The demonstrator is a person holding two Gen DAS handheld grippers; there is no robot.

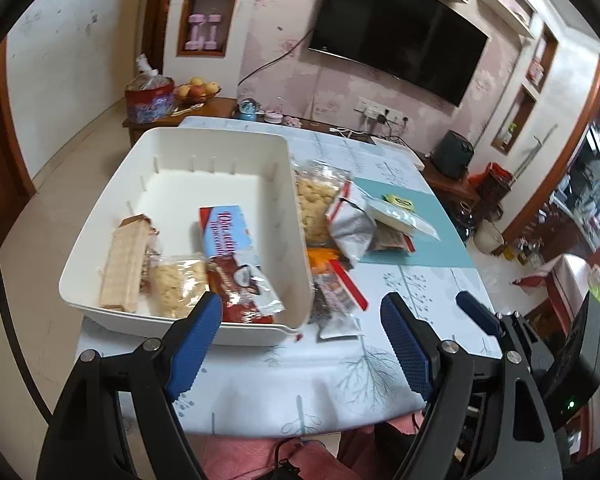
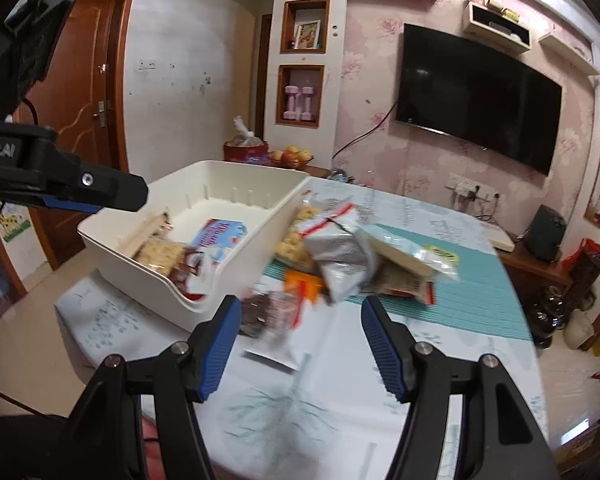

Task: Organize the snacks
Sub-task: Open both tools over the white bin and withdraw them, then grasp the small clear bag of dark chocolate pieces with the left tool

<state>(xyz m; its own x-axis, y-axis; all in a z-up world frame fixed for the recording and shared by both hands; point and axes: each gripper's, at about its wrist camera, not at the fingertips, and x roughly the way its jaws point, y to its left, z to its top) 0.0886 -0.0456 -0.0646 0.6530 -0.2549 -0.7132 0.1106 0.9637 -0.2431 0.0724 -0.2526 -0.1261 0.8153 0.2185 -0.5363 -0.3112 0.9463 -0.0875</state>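
A white bin [image 1: 204,160] [image 2: 236,184] sits on the table's left side. In it lie a wafer pack [image 1: 124,264], a clear cracker bag [image 1: 178,284], a blue-and-white box [image 1: 228,228] and a brown chocolate wrapper [image 1: 240,292]. To its right lies a pile: a puffed-snack bag [image 1: 316,204], a silver bag [image 2: 340,260], a pale flat pack [image 2: 412,256], an orange packet [image 2: 304,284] and a dark clear-wrapped bar [image 2: 268,316]. My left gripper [image 1: 300,332] is open and empty above the bin's near corner. My right gripper [image 2: 300,336] is open and empty over the dark bar.
A teal placemat [image 2: 480,292] lies under the pile's right part. The table's near edge [image 1: 300,428] is close below my grippers. A side cabinet with a fruit bowl [image 1: 196,90] stands behind, a TV [image 2: 476,112] hangs on the wall.
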